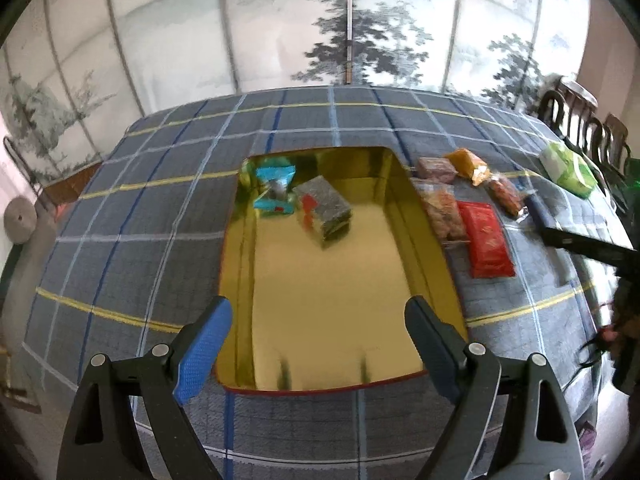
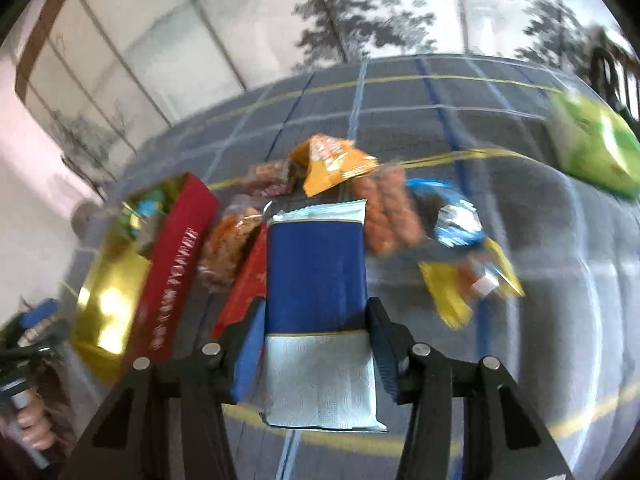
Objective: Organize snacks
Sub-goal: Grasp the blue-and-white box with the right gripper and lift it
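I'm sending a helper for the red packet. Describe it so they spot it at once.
Find the gold tin on the checked tablecloth. Beside its right wall lies a row of snacks. The red packet is the flat, solid red rectangle nearest the camera, next to a clear bag of orange snacks.

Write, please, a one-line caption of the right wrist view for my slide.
Right gripper with its jaws closed on a blue-and-silver snack packet, above a plaid tablecloth with other snacks.

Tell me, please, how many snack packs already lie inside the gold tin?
2: a light blue packet in the far left corner and a grey pack beside it; the gold tin might hide others.
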`<state>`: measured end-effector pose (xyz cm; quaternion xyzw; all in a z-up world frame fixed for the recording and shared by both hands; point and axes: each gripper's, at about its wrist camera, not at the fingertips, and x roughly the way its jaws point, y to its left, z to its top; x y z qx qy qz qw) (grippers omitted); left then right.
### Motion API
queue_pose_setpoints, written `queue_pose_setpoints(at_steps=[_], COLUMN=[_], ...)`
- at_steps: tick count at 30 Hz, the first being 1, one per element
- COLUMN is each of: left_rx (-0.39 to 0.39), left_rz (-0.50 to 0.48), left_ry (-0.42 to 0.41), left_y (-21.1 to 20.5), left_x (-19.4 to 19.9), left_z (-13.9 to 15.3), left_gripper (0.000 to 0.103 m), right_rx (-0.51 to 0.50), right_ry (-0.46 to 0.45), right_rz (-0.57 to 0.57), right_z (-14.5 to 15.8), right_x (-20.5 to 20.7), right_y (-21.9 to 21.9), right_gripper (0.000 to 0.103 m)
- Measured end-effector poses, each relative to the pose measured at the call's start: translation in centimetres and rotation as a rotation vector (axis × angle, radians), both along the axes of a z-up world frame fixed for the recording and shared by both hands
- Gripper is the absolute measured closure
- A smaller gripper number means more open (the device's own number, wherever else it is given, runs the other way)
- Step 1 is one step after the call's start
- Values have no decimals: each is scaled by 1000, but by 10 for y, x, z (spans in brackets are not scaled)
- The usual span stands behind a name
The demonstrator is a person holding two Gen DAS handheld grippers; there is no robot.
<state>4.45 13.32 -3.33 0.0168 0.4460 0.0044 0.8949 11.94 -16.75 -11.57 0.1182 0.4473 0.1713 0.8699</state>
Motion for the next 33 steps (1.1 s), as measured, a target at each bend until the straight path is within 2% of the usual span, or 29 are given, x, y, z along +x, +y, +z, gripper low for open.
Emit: queue_pose_setpoints(at_steps=[2,5,10,14,17,22,26,29,30,33], left_rx=[1,-32,-108,-129,-160,-117,-36,-11,-9,-20], left_rz=[-44,-136,-306,-419,-528,-687,-802,-853,-859,-886], left_ry=[-3,10,58,74,81,84,89,122,131,196], left_y=[-13,-39,-97,-148,-186,-243,-279,-293,-293,-298], left_x=[-1,1,15,35,54,81,97,107,111,119], left_z=[1,4,7,7,4,-3,-18,-30,-33,-43], left_gripper=[18,18,18,18,18,18,19,30,37,39], right_rx=[24,-7,-63,-125,-146,-116,-130,-112,-107,-93], right_ry=[-22,-38,-34,-33,-27,-25,-52,-68,-74,-92], right_rz=[-71,-194,-383,-464,-491,-509,-501,-502,-502,-505], right_z=[9,14,8,-5,-17,-33,-39,-40,-41,-42], right_x=[-22,-43,-52,-49,-45,-42,-38,-36,-36,-39], right_y=[-33,-87,-168,-207,-219,-230,-228,-230,-230,-230], right_gripper=[53,53,53,53,53,53,53,53,53,52])
